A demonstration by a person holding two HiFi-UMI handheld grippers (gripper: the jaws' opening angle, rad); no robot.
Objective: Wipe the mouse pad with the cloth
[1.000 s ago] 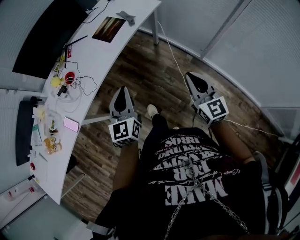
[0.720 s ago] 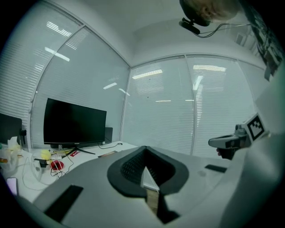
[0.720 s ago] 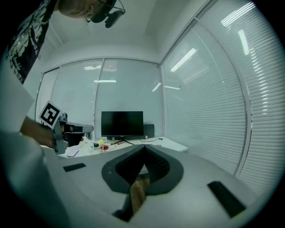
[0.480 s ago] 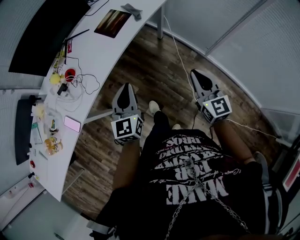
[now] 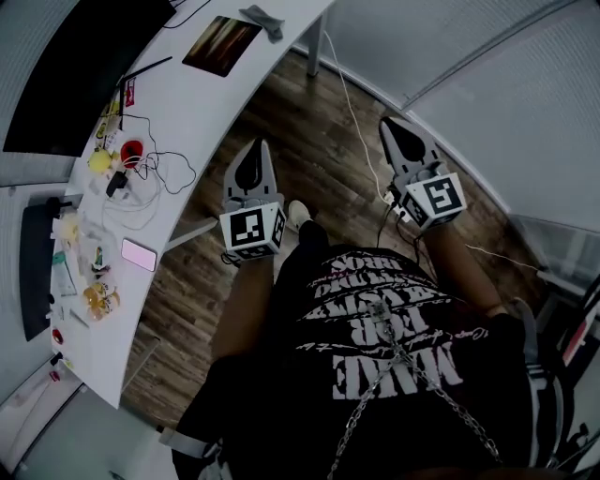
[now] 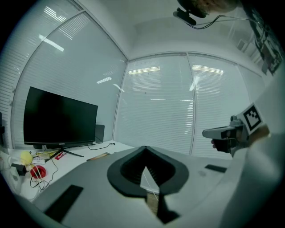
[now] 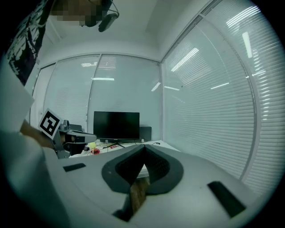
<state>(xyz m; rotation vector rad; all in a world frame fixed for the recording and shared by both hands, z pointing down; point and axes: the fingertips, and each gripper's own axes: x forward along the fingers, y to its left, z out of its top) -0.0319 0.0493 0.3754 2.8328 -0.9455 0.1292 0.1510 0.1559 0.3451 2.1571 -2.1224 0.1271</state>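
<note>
I see the mouse pad [image 5: 222,44] at 11 o'clock on the white desk [image 5: 211,98], with the grey cloth [image 5: 262,21] at its 1 o'clock corner. The left gripper [image 5: 256,148] and right gripper [image 5: 392,127] are over the wood floor [image 5: 314,112], jaws closed tip to tip, nothing held.

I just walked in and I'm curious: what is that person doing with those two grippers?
A person stands on the wooden floor next to a long white desk, holding a gripper in each hand. The left gripper and the right gripper are both shut and empty, held out over the floor. The mouse pad lies at the far end of the desk, with the grey cloth right by it. Nobody is touching either one, so the wiping has not started yet.
</note>
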